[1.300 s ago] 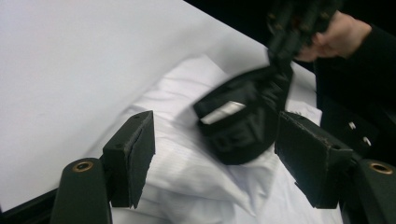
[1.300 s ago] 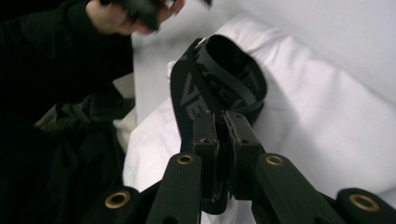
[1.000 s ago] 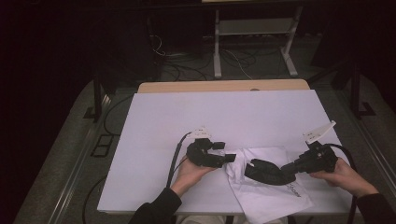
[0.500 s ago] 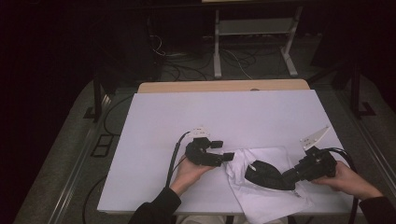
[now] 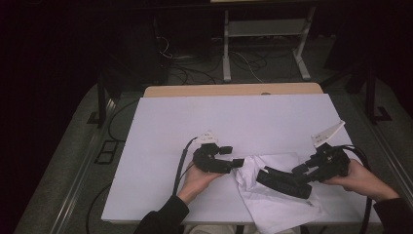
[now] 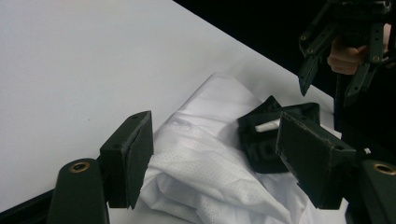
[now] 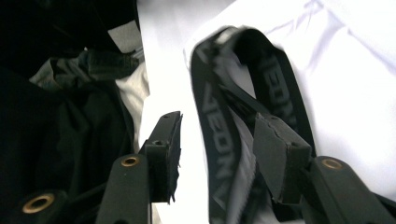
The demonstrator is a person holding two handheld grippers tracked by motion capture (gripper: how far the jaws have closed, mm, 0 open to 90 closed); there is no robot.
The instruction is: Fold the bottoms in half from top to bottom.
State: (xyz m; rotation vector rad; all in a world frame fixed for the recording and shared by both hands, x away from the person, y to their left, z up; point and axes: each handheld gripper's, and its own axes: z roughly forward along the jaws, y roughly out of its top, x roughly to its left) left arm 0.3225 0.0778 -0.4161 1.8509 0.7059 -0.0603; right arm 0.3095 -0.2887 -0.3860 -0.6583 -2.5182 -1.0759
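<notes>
A white cloth bag lies crumpled at the front right of the white table. On it rests a black strap with grey lettering. My left gripper is at the bag's left edge. In the left gripper view, perforated white cloth is bunched between its pads and they press on it. My right gripper reaches in from the right. Its jaws have just been opening; they stand apart with the strap loose between them.
The bag overhangs the table's front edge. A wooden board lines the far edge, with a metal stand and floor cables beyond. Dark clothing sits close below the front edge. The table's left and far parts are bare.
My right gripper's jaws have spread apart off the black strap, which now rests on the bag. My left gripper has stayed put on the cloth.
</notes>
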